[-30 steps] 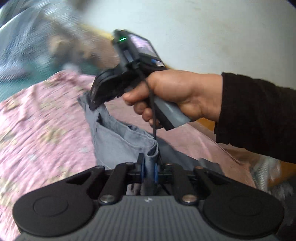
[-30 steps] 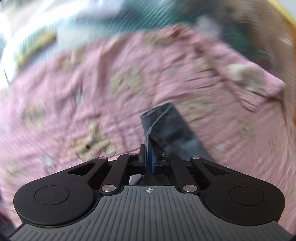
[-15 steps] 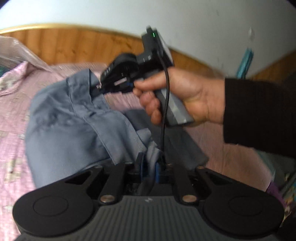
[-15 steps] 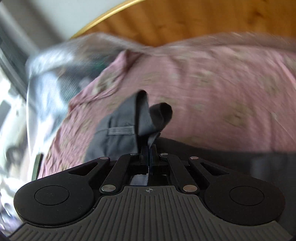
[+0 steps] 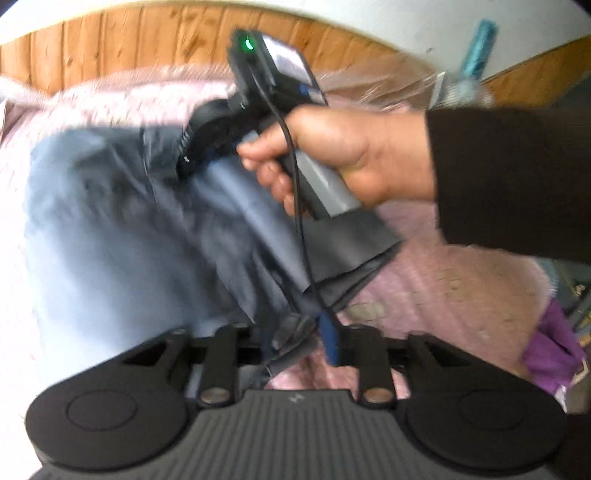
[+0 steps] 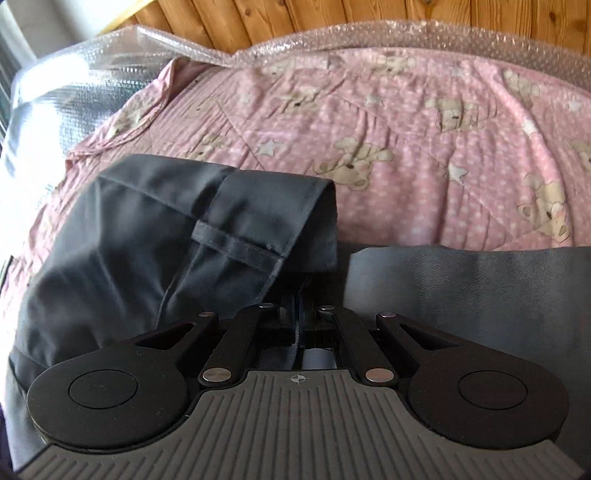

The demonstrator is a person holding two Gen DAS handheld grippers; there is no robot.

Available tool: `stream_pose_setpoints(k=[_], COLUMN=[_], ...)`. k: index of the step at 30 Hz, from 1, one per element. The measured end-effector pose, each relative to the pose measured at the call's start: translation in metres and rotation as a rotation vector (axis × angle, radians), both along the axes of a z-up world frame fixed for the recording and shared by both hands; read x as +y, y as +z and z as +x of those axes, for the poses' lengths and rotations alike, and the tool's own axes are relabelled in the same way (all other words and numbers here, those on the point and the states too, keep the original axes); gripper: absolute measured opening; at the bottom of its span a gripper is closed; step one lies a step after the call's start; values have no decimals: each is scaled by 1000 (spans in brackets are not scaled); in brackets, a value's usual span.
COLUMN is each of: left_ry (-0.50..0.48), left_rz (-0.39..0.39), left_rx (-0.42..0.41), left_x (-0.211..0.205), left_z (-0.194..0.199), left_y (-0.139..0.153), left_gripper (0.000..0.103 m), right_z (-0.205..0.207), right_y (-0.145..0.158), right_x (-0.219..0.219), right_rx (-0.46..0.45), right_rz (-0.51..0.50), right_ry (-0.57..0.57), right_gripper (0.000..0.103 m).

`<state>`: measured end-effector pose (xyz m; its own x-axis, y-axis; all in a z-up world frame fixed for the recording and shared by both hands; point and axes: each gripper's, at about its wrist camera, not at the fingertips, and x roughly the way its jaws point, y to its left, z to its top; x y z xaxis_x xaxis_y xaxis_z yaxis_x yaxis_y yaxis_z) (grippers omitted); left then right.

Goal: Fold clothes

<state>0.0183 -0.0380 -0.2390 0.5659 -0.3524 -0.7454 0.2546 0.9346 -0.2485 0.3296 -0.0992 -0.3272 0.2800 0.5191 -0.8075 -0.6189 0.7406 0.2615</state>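
Grey trousers [image 5: 110, 229] lie spread over the pink bedsheet [image 5: 443, 288]. My left gripper [image 5: 297, 338] is open, its fingers apart, and a slack corner of the trousers still hangs between them. A hand [image 5: 343, 155] holds my right gripper [image 5: 184, 158] at the far edge of the cloth, blurred by motion. In the right wrist view, my right gripper [image 6: 300, 317] is shut on a hem of the trousers [image 6: 129, 229]. The waistband with a belt loop [image 6: 236, 243] is folded over just ahead of it. A flat dark panel of the trousers [image 6: 461, 280] stretches to the right.
The pink teddy-bear bedsheet [image 6: 406, 129] covers the bed as far as a wooden headboard [image 6: 332, 14]. Bubble wrap [image 6: 74, 81] lines the far and left edges. A purple item [image 5: 554, 347] sits off the bed's right side. A dark sleeve [image 5: 509, 177] crosses the left wrist view.
Both grippers carried the trousers over and down onto the bed. The left gripper's fingers have spread apart. The right gripper stays clamped on the cloth.
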Motion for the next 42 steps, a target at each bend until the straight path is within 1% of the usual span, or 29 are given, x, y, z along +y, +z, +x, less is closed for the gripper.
stream_pose_setpoints(k=[1,2,5,7,8,10,12,14,15,19,20,22,23,24,25,26,27,28,29,30,31,32,34,36,38,39,40,41,42], left_ry=[-12,-21,17,137,191,297,331,307,288,222,213,209,200,207,216,224,227,228,230,231,233,234,237,240,238,242,249,259,273], left_rz=[-1,-5,9,35,30,17,11,2,3,81,124,196,217,223,227,232,211,187,164,141,117,94,47,1,-53,-73,-82,-84,-99], left_rx=[-15,-25,-39,-48,-57,-77,-105,-98,-85,-5,26,30,9,14,21,28,39,50,62,73,85,96,119,141,155,147,136,143,166], left_x=[9,21,66,105,124,163,187,198,201,212,213,217,220,224,228,233,238,243,249,254,259,265,275,286,289,287,286,288,292], left_z=[-7,-13,-23,-13,0,28,67,111,135,196,206,213,214,216,218,220,218,215,212,209,206,203,198,192,193,197,200,204,210], left_y=[12,22,39,41,40,38,34,23,15,-40,-57,-80,-83,-81,-79,-76,-75,-73,-71,-69,-68,-66,-62,-59,-59,-61,-59,-59,-60], left_gripper=[37,39,40,42,42,42,42,43,43,38,27,11,8,5,4,4,4,6,17,26,42,49,49,52,53,51,34,12,11], right_z=[0,-1,-22,-53,-71,-114,-152,-181,-192,-214,-217,-217,-218,-220,-220,-219,-216,-214,-212,-219,-231,-242,-270,-299,-324,-334,-341,-345,-346], right_y=[6,17,53,73,79,83,78,67,61,38,31,12,4,-2,-4,-4,-3,3,10,24,40,57,75,72,52,39,26,14,10], right_x=[-6,-17,-56,-73,-76,-72,-58,-40,-32,-11,-8,-6,-6,-8,-10,-11,-12,-11,-10,-7,-4,0,18,49,82,97,106,112,111], right_rx=[6,9,-47,-81,-91,-93,-99,-143,-167,-248,-258,-246,-251,-270,-283,-272,-251,-227,-203,-222,-266,-310,-356,-375,-394,-422,-453,-481,-477], right_rz=[13,43,121,160,170,173,151,87,54,-53,-82,-145,-162,-161,-154,-151,-150,-165,-189,-195,-191,-187,-175,-195,-267,-323,-383,-438,-447], right_ry=[-22,-55,-141,-130,-110,-33,56,100,100,62,48,18,3,-16,-39,-66,-93,-123,-156,-175,-185,-196,-137,-25,95,148,194,241,265], right_gripper=[15,19,23,23,23,23,23,26,27,30,31,30,30,30,30,31,32,32,33,35,40,55,72,76,77,77,70,52,43])
